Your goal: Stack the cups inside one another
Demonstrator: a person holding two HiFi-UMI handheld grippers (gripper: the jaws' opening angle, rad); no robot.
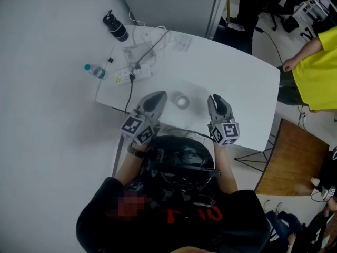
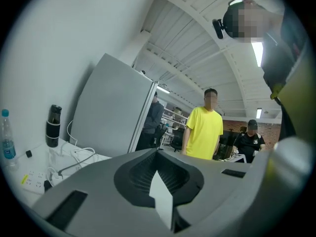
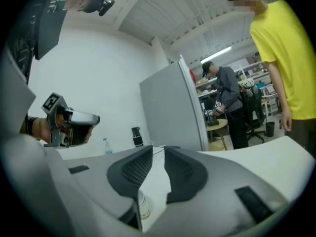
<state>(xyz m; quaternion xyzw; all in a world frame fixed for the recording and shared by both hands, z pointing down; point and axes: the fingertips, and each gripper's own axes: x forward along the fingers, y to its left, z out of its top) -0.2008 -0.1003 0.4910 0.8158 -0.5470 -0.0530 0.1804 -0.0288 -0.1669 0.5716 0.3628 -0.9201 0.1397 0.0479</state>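
A small pale cup [image 1: 182,101] stands on the white table [image 1: 247,88], between my two grippers. My left gripper [image 1: 157,100] is just left of it and held above the table. In the left gripper view its jaws [image 2: 157,154] meet at the tips with nothing in them. My right gripper [image 1: 215,102] is just right of the cup. In the right gripper view [image 3: 159,152] a narrow slit separates its jaws and nothing is between the pads. Through the lower part of that slit the cup [image 3: 142,205] shows on the table below. I cannot tell whether it is one cup or a nested stack.
A power strip [image 1: 125,76], cables [image 1: 145,49], a black bottle [image 1: 116,27] and a water bottle [image 1: 95,70] crowd the table's far left. A person in yellow [image 1: 316,67] stands at the right. A brown board [image 1: 287,159] lies beside the table.
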